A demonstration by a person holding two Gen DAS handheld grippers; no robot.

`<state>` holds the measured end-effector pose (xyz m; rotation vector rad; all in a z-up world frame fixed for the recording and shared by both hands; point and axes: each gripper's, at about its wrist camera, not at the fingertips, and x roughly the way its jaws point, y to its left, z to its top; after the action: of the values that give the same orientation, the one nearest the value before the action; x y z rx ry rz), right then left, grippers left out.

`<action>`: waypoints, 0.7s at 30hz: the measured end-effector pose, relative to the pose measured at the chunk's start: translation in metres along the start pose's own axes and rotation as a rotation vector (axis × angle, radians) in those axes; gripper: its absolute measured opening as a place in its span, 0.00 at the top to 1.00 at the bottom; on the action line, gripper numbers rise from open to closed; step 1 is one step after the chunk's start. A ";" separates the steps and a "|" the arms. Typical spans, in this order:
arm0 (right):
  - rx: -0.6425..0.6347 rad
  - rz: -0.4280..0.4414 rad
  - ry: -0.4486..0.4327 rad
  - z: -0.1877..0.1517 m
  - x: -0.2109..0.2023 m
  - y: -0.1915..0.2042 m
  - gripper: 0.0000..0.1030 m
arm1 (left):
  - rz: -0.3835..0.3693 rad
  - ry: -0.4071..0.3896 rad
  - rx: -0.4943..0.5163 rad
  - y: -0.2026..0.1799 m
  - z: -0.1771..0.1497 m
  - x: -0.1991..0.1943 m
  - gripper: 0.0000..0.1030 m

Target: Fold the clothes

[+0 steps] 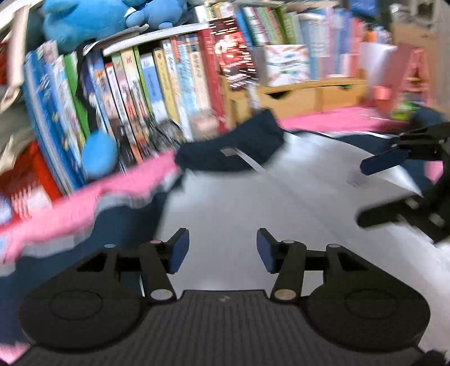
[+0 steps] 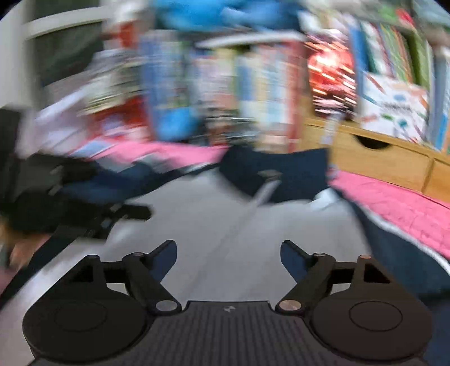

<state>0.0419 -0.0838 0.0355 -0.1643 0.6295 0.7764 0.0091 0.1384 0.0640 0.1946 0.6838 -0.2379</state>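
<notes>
We hold the left hand-held gripper [image 1: 222, 250] and the right hand-held gripper [image 2: 228, 260] spread apart and empty above the garment [image 1: 253, 202]. For a clean fold we should pinch matching edges and lift evenly. It lies just ahead of both on the pink blanket [image 1: 92, 200], pale grey with a navy collar [image 1: 233, 146] farthest away (both views are blurred).

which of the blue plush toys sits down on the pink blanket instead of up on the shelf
The round blue plush toy at the foot of the upright books, resting on the pink blanket. The other blue plush toys sit on top of the white shelf board.
</notes>
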 end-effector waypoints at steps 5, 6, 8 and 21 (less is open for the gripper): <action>-0.231 0.201 -0.085 -0.083 -0.083 0.074 0.03 | -0.116 0.023 0.017 -0.025 -0.074 -0.062 0.41; -0.256 0.221 -0.075 -0.097 -0.092 0.085 0.03 | -0.113 0.013 0.021 -0.026 -0.083 -0.066 0.33; -0.293 0.219 -0.009 -0.124 -0.102 0.099 0.03 | -0.104 -0.006 0.025 -0.028 -0.101 -0.074 0.24; 0.226 -0.166 -0.075 -0.180 -0.219 -0.029 0.00 | 0.126 0.015 -0.114 0.015 -0.094 -0.100 0.09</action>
<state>-0.1405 -0.3011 0.0164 0.0196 0.6198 0.5446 -0.1177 0.1921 0.0581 0.1301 0.6951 -0.0765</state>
